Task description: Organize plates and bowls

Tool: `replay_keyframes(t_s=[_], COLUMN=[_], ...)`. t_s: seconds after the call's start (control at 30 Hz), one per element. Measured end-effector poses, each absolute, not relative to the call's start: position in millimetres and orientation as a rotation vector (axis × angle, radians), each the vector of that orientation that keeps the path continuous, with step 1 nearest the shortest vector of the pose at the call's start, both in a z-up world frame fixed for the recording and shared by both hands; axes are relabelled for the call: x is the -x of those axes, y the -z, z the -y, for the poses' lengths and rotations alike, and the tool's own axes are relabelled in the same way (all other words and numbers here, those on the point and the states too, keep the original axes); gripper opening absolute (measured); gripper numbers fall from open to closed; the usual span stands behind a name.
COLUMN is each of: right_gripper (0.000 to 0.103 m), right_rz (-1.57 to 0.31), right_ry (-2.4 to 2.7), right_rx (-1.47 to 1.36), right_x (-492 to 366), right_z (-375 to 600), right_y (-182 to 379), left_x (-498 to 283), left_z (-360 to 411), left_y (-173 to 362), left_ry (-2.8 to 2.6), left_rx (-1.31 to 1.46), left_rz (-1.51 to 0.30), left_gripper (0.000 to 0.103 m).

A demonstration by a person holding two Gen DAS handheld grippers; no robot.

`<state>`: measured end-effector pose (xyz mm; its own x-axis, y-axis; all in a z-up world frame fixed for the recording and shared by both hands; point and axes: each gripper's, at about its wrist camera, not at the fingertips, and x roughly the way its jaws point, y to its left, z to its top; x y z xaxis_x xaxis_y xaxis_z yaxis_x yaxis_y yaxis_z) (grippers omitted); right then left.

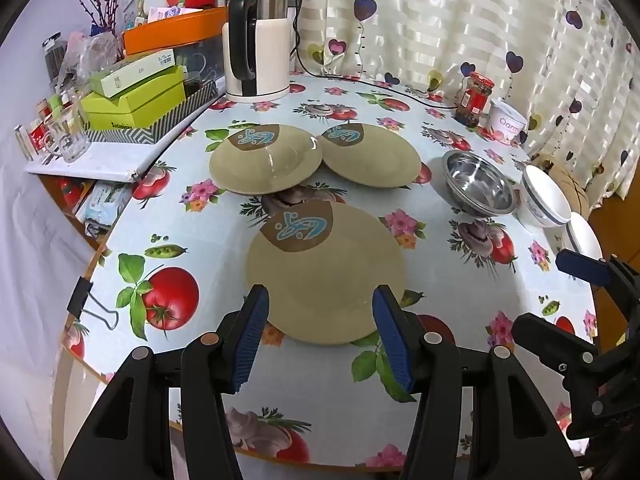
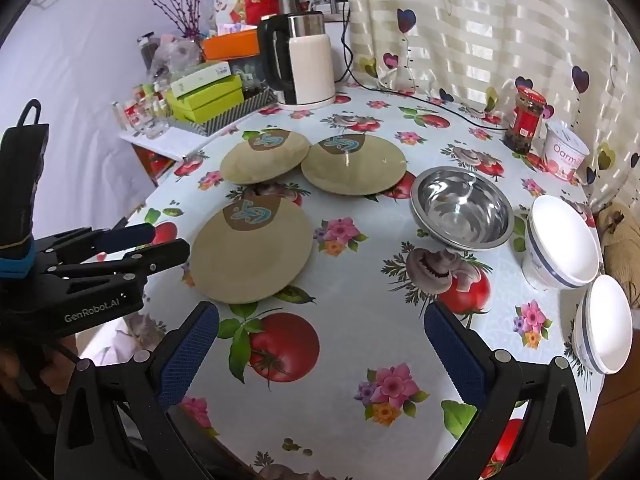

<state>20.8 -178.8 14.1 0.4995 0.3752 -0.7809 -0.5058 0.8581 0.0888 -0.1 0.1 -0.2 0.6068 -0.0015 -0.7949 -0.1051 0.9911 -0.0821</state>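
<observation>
A round table (image 1: pixel 200 240) under a cloth printed with tomatoes and flowers filled both views. A striped curtain (image 1: pixel 460 20) with hearts hung behind it, and a kettle (image 1: pixel 256 48) stood at the far edge, left of centre.

Three tan plates lay in a loose triangle. The near plate (image 1: pixel 326 276) sat alone, closest to the left gripper (image 1: pixel 320 340); its near rim showed between that gripper's blue pads, which stood apart and did not touch it. The far left plate (image 1: pixel 264 160) overlapped the rim of the far right plate (image 1: pixel 372 156).

To the right of the plates sat a steel bowl (image 2: pixel 464 212), tilted a little. Farther right a white bowl (image 2: pixel 560 240) with a dark band leaned on its side, and a second white bowl (image 2: pixel 604 328) leaned nearer, at the table's right edge.

The right gripper (image 2: pixel 320 344) hung over bare cloth near the front edge, its pads wide apart with nothing between them. The near plate lay just beyond and left of it, the steel bowl beyond and to the right, both bowls well to its right.

A red-lidded jar (image 2: pixel 524 120) and a white tub (image 2: pixel 566 152) stood by the curtain at the far right. Green boxes (image 1: pixel 136 96) were stacked on a shelf to the left.
</observation>
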Motion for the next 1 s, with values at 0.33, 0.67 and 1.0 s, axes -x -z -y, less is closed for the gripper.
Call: replay_keyframes(t_s=[0.33, 0.67, 1.0], right_gripper=[0.103, 0.103, 0.103], right_rz=[-0.895, -0.894, -0.897], right_ry=[-0.538, -0.545, -0.547], right_rx=[0.149, 0.141, 0.143], right_x=[-21.3, -21.2, -21.4], right_z=[178.7, 179.4, 179.7], right_y=[-13.5, -14.9, -14.3], left_x=[1.8, 1.5, 2.1], left_z=[-4.9, -0.4, 3.5], left_y=[6.1, 2.7, 4.6], left_ry=[-0.068, -0.066, -0.064], left_rx=[0.114, 0.101, 0.105], left_rz=[-0.923, -0.920, -0.923], left_gripper=[0.055, 0.055, 0.055])
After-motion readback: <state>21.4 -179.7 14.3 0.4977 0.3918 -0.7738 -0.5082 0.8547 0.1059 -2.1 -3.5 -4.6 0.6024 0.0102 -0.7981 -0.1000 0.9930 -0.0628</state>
